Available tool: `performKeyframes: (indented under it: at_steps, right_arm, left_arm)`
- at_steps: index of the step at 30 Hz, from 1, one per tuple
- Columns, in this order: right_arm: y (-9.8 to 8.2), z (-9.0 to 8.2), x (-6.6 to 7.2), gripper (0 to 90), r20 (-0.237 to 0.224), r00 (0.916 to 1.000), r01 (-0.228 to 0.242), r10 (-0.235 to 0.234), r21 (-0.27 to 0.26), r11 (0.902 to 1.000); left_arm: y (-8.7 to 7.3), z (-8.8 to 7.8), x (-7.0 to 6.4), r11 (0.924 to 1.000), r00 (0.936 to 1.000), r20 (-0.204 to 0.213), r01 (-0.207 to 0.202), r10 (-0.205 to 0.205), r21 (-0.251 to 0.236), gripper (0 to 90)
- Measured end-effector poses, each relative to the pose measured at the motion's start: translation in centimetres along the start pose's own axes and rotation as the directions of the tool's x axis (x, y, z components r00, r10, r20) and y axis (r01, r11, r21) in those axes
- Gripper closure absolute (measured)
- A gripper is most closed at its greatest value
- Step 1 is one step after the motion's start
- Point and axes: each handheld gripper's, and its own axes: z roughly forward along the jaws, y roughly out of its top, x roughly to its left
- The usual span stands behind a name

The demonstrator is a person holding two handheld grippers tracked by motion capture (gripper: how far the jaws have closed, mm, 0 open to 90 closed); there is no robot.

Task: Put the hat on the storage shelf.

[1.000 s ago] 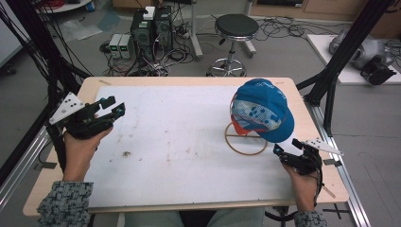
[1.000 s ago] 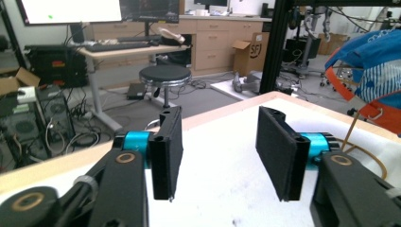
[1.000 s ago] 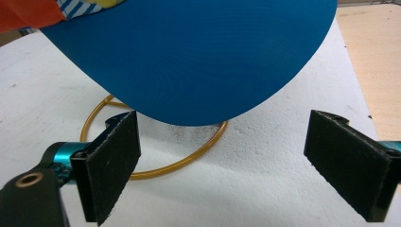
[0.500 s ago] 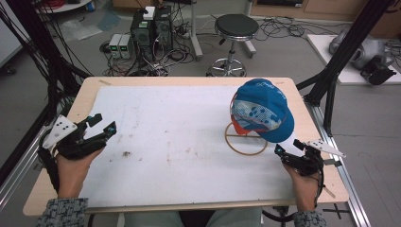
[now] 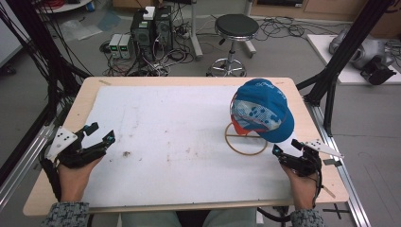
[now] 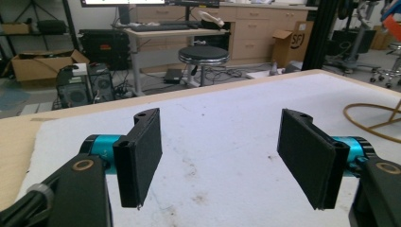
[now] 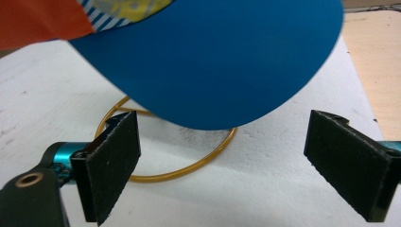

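Observation:
A blue cap (image 5: 260,109) with an orange and patterned side sits on a gold wire stand (image 5: 246,144) at the table's right. In the right gripper view the cap's brim (image 7: 213,61) hangs just above and ahead of my right gripper (image 7: 227,156), over the stand's ring (image 7: 189,165). That gripper (image 5: 285,147) stands open near the front right, a little short of the ring, with nothing between its pads. My left gripper (image 5: 103,131) is at the near left, low over the mat. Its jaws have just been opening and stand wide with nothing between them (image 6: 222,142).
A white mat (image 5: 179,123) covers most of the wooden table (image 5: 85,94). Black frame posts (image 5: 331,80) stand at both sides. A stool (image 5: 236,26) and computer boxes (image 5: 151,23) are on the floor beyond the far edge.
My left hand has come toward the near left edge and sunk lower, and its jaws have spread wider. The right hand, the cap and the stand have not moved.

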Motion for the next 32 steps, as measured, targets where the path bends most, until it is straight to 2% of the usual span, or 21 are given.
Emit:
performKeyframes:
  at_steps: [1, 5, 10, 32]
  right_arm:
    - [0.0, 0.0, 0.1, 10.5, -0.003, 1.0, 0.005, -0.005, -0.002, 1.0]
    - [0.0, -0.2, 0.7, 10.5, -0.01, 0.9999, 0.011, -0.012, -0.009, 0.9999]
    - [0.1, 0.1, 1.1, 10.5, -0.015, 0.9996, 0.024, -0.024, -0.005, 0.9997]
    - [0.0, -0.1, 0.8, 10.6, -0.007, 0.9997, 0.023, -0.023, -0.004, 0.9997]
  left_arm:
    - [-0.2, 0.0, 0.0, 1.0, 0.9999, -0.015, 0.003, -0.003, 0.002, 30.0]
    - [-0.9, 0.2, 0.0, 0.9998, 0.9999, -0.015, 0.004, -0.004, 0.021, 29.4]
    - [-1.0, 0.1, 0.1, 0.9997, 0.9999, -0.015, 0.003, -0.003, 0.022, 29.4]
    - [-1.0, 0.5, -0.2, 0.9991, 0.9999, -0.006, -0.015, 0.015, 0.039, 29.4]
